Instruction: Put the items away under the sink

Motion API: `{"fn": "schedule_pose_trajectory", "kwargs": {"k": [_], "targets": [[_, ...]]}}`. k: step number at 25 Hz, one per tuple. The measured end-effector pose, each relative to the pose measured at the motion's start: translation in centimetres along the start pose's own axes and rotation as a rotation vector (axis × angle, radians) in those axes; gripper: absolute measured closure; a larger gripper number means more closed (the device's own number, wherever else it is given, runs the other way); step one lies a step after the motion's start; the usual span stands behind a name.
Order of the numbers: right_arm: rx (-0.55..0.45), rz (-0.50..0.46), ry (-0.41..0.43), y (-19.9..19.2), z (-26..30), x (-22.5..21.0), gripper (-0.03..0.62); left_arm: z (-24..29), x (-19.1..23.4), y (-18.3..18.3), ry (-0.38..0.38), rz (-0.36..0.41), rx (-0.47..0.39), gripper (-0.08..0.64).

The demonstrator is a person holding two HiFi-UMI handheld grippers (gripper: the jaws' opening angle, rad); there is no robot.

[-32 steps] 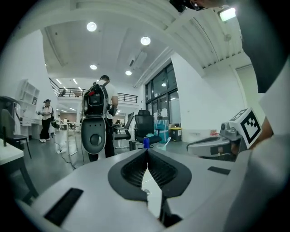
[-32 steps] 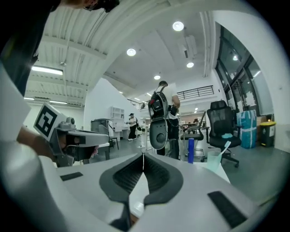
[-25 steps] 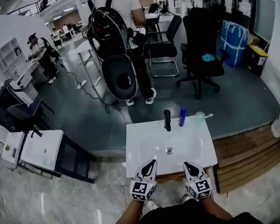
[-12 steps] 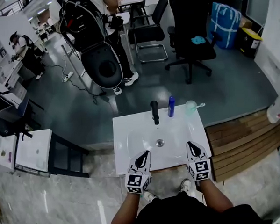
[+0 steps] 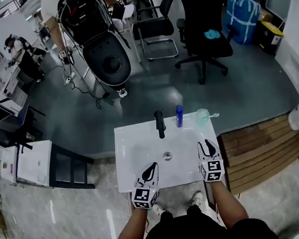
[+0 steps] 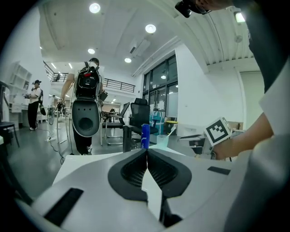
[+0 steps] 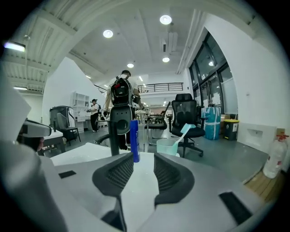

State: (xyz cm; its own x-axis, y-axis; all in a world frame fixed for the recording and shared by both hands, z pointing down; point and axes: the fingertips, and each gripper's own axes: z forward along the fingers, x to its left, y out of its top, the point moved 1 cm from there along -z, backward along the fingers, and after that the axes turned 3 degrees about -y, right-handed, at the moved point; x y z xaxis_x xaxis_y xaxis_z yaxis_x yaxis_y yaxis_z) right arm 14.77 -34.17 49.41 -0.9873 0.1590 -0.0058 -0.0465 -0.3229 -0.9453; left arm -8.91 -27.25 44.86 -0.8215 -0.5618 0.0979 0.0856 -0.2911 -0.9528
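In the head view the items wait along the far rim of the white rectangular ceramic sink (image 5: 125,160), in the upper middle of that basin. There is one slim blue plastic bottle (image 5: 179,116) standing upright with its long axis vertical. Just to its right is one pale green translucent cup (image 5: 203,117) with one toothbrush (image 5: 214,115) leaning out of it, and to its left is one black faucet (image 5: 160,124). The right gripper (image 5: 206,142) sits at the basin's right edge, with the cup almost straight above it in the frame and the bottle up and to the left. It is the nearer of the two. Its jaws have just been opening and stand apart with nothing between them; in its own view the bottle rises just beyond the left jaw. The left gripper (image 5: 151,167) hangs over the near rim, lower centre, its jaws pressed together and empty, farther from both items.
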Motion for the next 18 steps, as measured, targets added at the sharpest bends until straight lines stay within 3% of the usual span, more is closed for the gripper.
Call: {"fn": "schedule_pose_trajectory", "kwargs": {"k": [8, 13, 18], "targets": [[0.06, 0.017, -0.039, -1.6, 6.7, -3.5, 0.27, 2.1, 0.5, -0.9, 0.011, 0.041, 0.045, 0.538], [0.092, 0.072, -0.048, -2.3, 11.3, -5.3, 0.206, 1.9, 0.8, -1.4, 0.026, 0.036, 0.077, 0.538], [0.108, 0.048, -0.055, -3.0, 13.6, -6.7, 0.178, 1.3, 0.6, -3.3, 0.038, 0.023, 0.118, 0.538]]}}
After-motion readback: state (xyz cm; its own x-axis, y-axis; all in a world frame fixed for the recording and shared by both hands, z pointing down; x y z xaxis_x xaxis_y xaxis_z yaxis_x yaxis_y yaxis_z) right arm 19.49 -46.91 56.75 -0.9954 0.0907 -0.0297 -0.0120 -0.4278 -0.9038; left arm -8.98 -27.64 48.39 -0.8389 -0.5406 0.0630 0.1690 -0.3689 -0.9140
